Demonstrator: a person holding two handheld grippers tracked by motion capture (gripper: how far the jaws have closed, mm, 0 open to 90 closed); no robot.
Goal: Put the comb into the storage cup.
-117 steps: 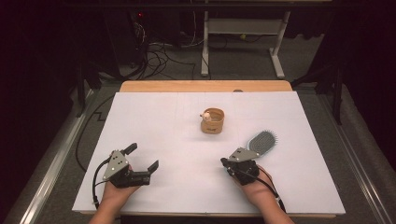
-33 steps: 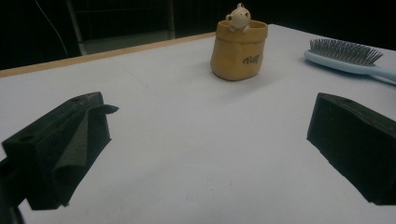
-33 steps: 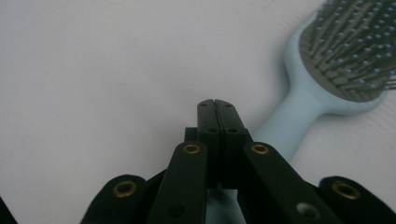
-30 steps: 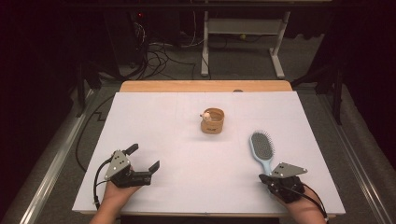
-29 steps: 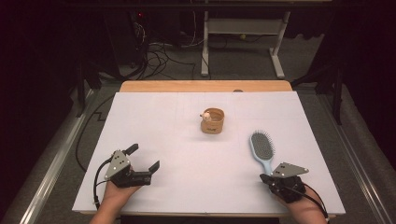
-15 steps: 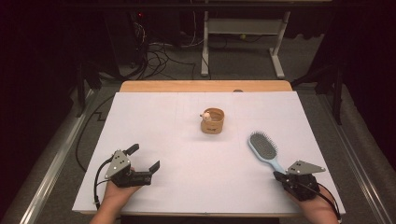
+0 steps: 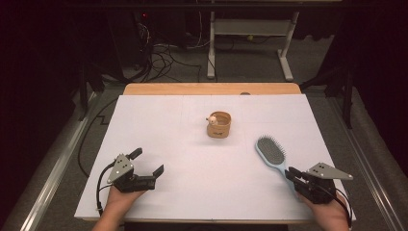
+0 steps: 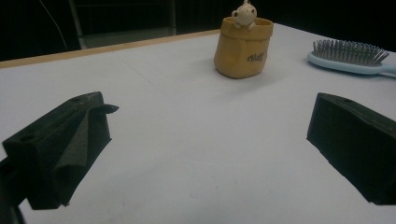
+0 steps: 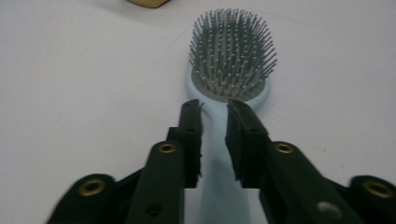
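Your right gripper (image 7: 292,174) sits over the handle of a light blue hairbrush (image 7: 271,153), which lies bristles up on the white table (image 7: 192,144), in front of and to the right of a small tan pouch (image 7: 219,125) near the table's middle. From the high view you can tell little about the jaws. The right gripper view fills that in: the 2 black jaws straddle the handle just behind the brush head (image 9: 231,56), and they have just been opening, with a thin gap on each side, so the pads (image 9: 192,140) no longer press on the handle, which rests on the table between them. Your left gripper (image 7: 146,166) rests well to the left of the brush, in front of the pouch and to its left, with jaws spread wide and nothing between them. The left gripper view adds a detail the high view blurs: a little cream figure (image 8: 243,13) peeks over the pouch rim, with the brush just beyond the pouch, to its right.
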